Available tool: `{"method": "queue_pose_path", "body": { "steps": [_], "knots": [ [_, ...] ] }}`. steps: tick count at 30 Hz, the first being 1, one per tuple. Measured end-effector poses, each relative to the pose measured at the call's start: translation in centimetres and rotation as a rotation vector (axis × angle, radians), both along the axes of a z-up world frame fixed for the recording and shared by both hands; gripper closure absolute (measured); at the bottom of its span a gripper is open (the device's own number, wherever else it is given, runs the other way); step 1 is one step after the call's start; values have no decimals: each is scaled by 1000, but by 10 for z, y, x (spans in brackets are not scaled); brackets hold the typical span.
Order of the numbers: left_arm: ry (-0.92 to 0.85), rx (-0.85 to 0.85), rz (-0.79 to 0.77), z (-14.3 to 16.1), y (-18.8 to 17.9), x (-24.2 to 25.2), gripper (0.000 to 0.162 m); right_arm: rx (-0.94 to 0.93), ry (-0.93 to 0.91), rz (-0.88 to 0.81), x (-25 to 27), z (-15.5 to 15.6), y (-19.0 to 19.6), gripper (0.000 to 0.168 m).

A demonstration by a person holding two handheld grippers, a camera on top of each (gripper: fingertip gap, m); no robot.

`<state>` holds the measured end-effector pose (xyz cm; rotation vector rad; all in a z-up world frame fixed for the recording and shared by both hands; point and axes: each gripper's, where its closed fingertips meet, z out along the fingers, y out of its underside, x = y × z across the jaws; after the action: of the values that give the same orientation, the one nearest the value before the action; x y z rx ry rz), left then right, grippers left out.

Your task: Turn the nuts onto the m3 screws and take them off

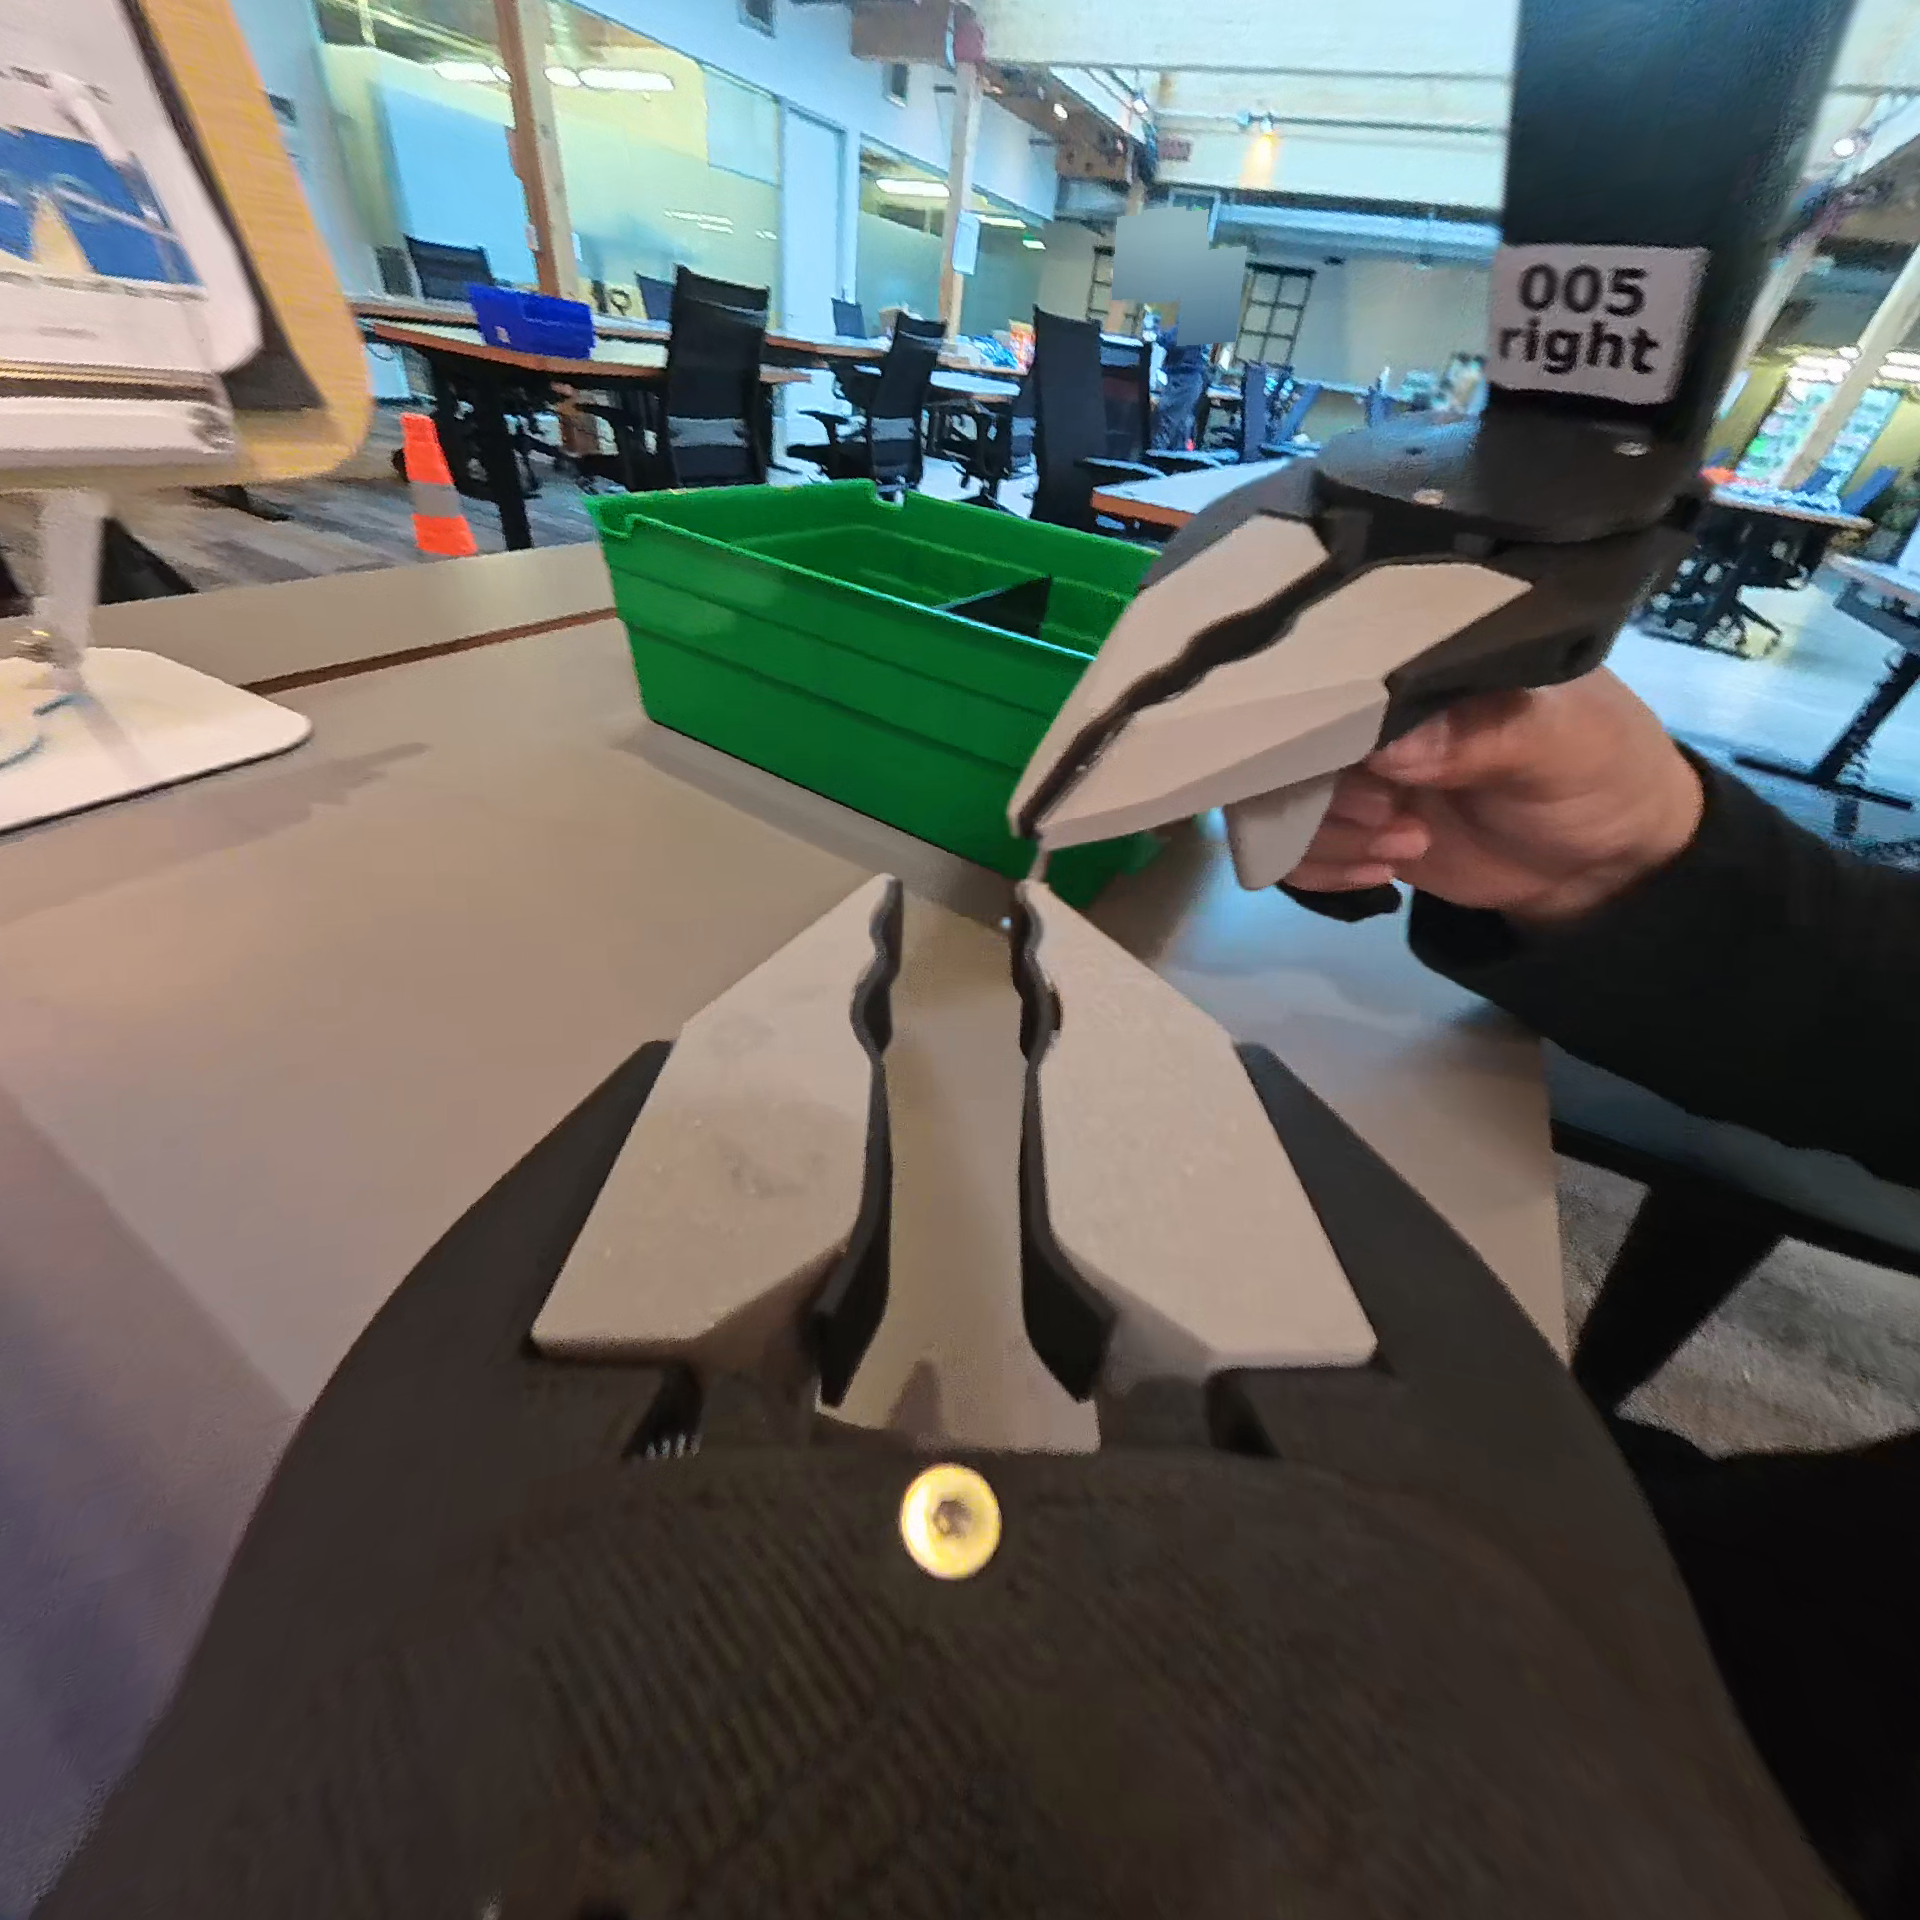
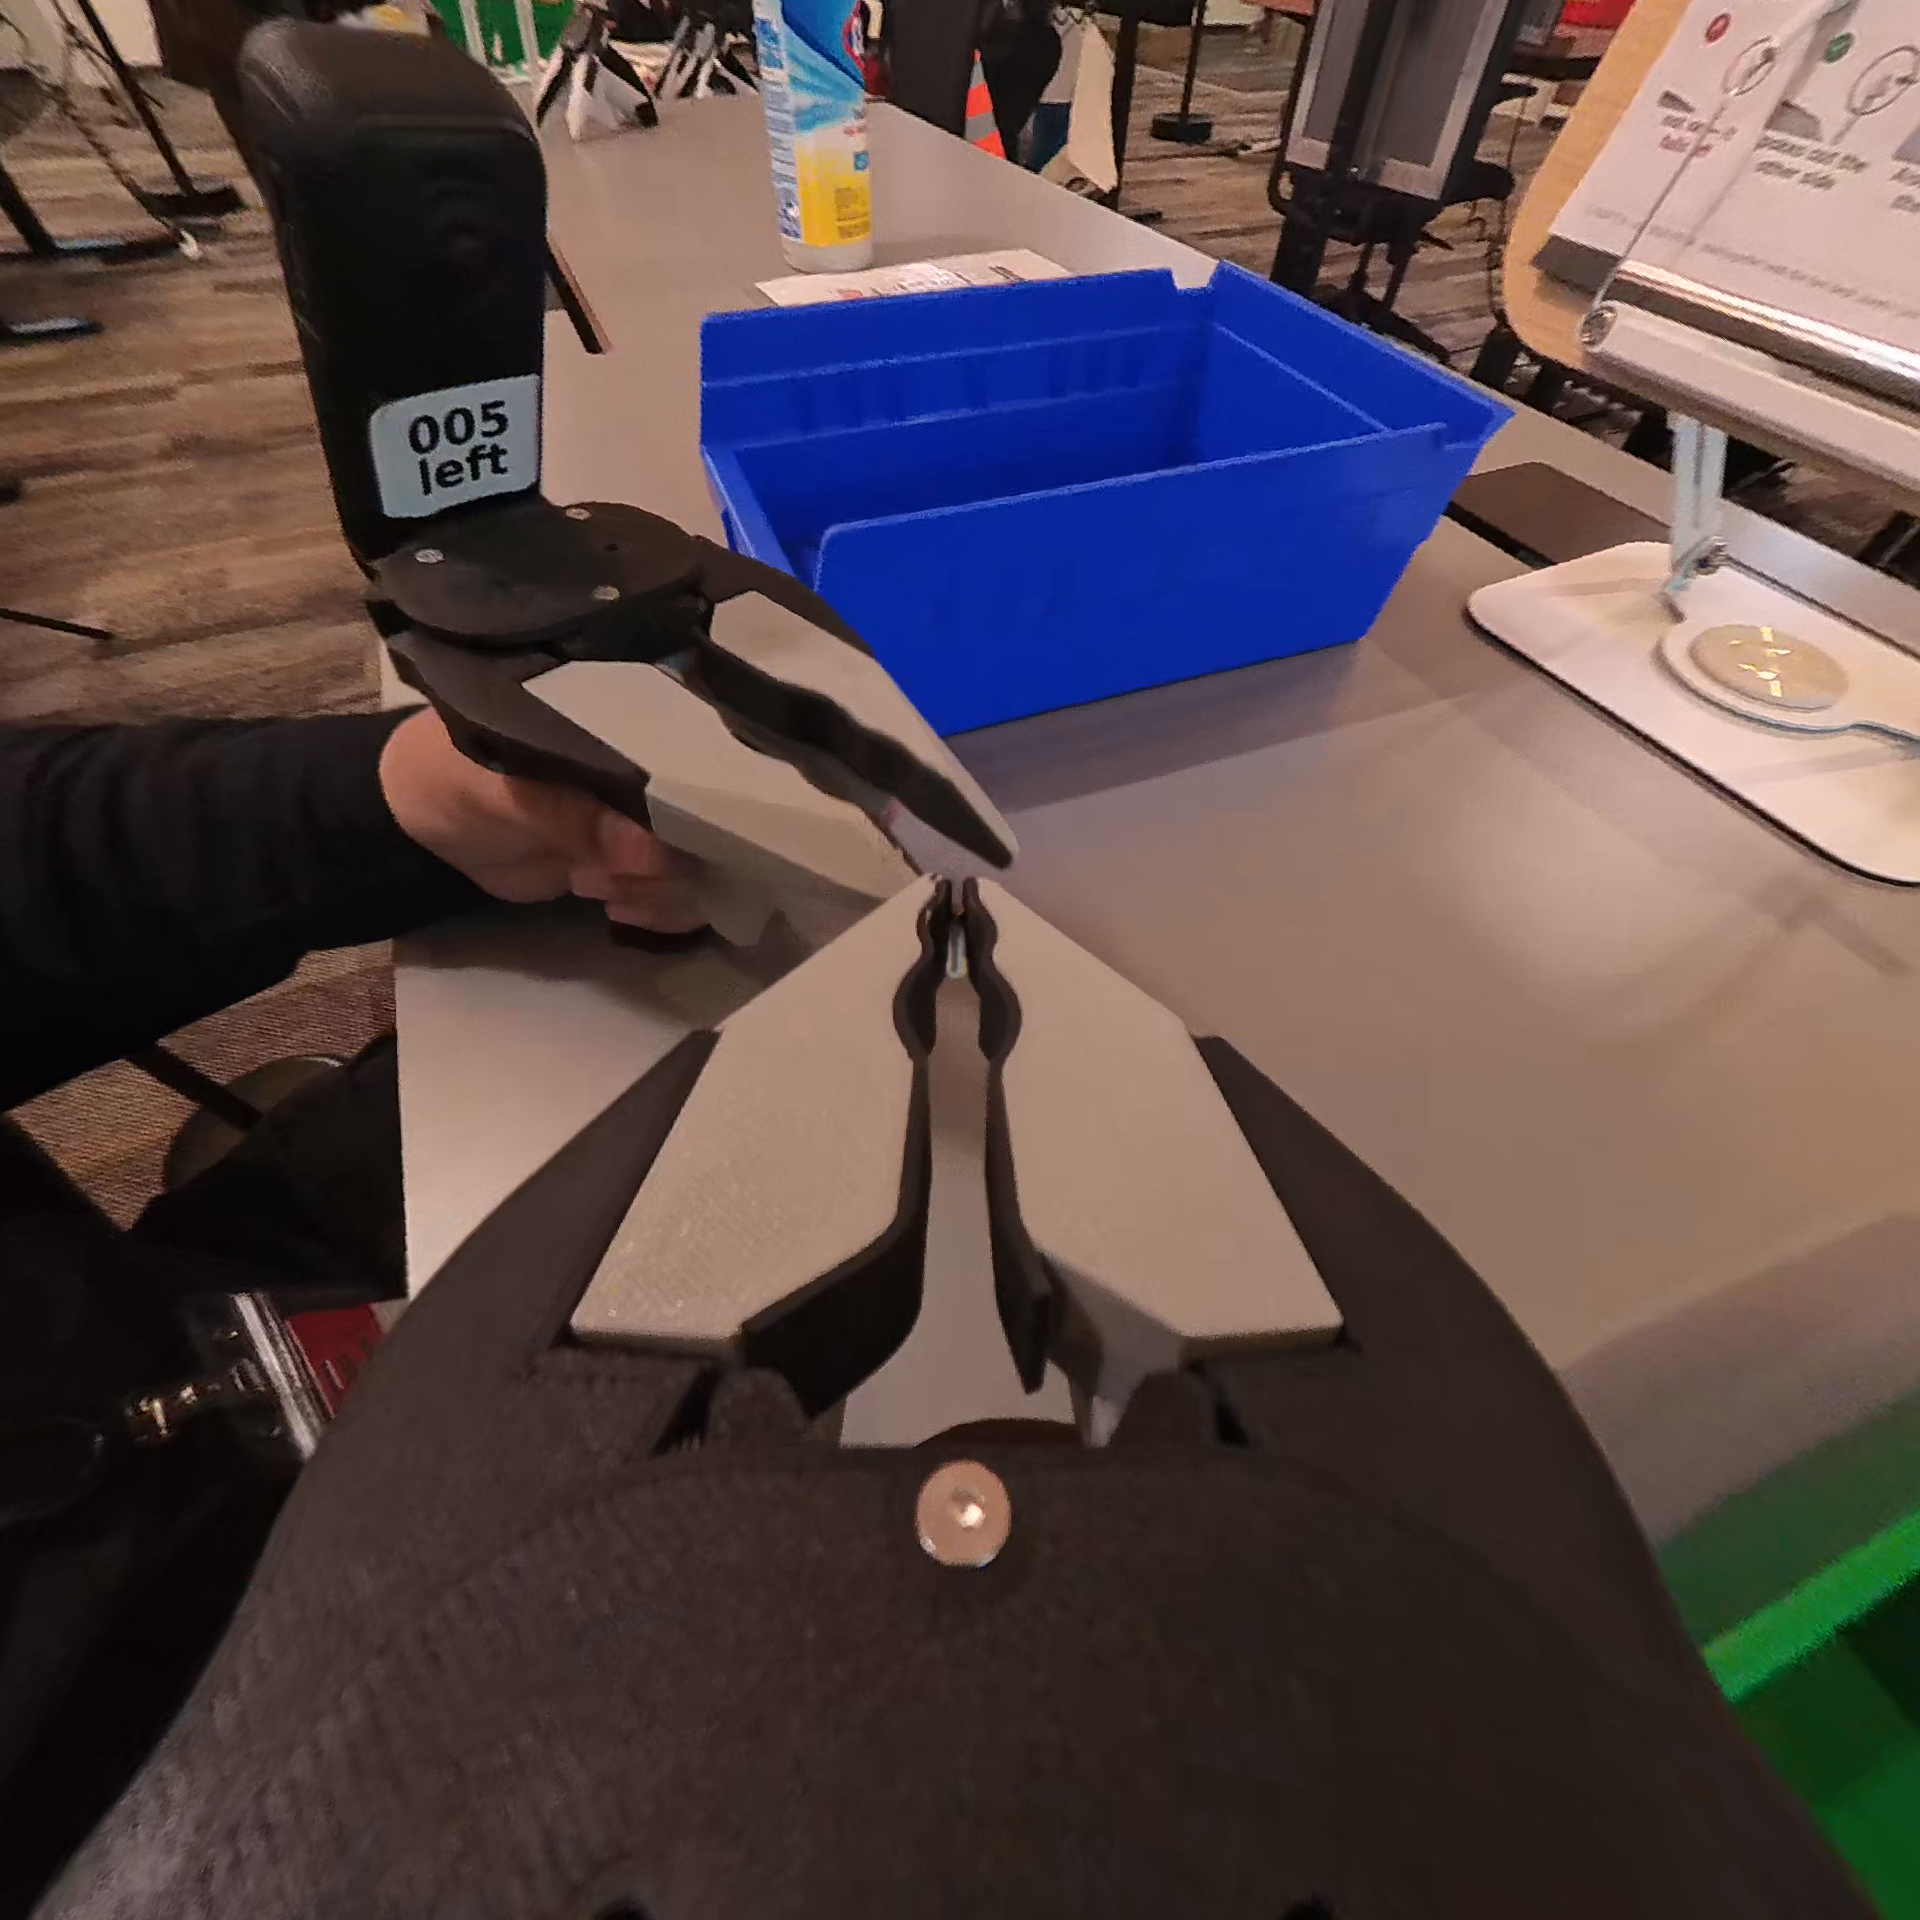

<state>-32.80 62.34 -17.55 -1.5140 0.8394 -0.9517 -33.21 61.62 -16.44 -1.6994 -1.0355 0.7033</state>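
My right gripper [image 2: 951, 896] is shut on a small silver screw [image 2: 954, 951], which is pinched upright between the pads near the tips. In the left wrist view the right gripper [image 1: 1035, 831] comes in from the upper right with its jaws closed, and a thin silver end [image 1: 1039, 862] pokes out below its tip. My left gripper [image 1: 956, 902] is open, with bare table showing between its pads. Its tips sit just under the right gripper's tip. A tiny shiny speck [image 1: 1006, 922] sits at its right pad; I cannot tell what it is. The left gripper [image 2: 956, 850] also shows open in the right wrist view.
A green bin [image 1: 831, 665] stands behind the grippers on the grey table [image 1: 364, 883]. A blue bin [image 2: 1091, 520] stands farther along the table, with a white bottle [image 2: 821, 135] behind it. A document stand [image 2: 1714, 312] on a white base is at one end. A person's hands hold both grippers. Both grippers' tips are close together, under 4 cm apart.
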Motion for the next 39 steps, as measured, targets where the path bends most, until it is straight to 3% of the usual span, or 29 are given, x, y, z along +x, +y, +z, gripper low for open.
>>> {"method": "queue_pose_path", "body": {
  "steps": [6,10,15,17,19,22,23,28,32,35,39],
  "knots": [
    [-37,-7,47,4,8,-9,144,69,-30,-80,25,24,15,168],
    [11,8,68,-1,10,-8,144,183,-27,-228,72,75,48,168],
    [29,15,64,-3,9,-6,145,249,-8,-511,167,130,114,168],
    [27,14,62,-3,9,-6,145,224,-54,-604,204,127,142,168],
    [33,16,61,-4,9,-5,145,144,-125,-673,236,104,169,168],
    [37,20,61,-4,9,-5,146,-17,-155,-757,270,66,193,135],
    [36,19,61,-4,9,-5,146,-32,-120,-756,272,65,193,135],
    [51,15,53,-6,8,-3,145,82,4,-695,252,104,171,140],
    [72,31,46,-7,6,0,146,67,56,-516,190,114,138,136],
    [73,37,46,-7,6,0,146,55,96,-338,125,108,103,136],
    [70,31,42,-7,6,0,146,-4,83,-153,41,64,67,135]
  ]
}}
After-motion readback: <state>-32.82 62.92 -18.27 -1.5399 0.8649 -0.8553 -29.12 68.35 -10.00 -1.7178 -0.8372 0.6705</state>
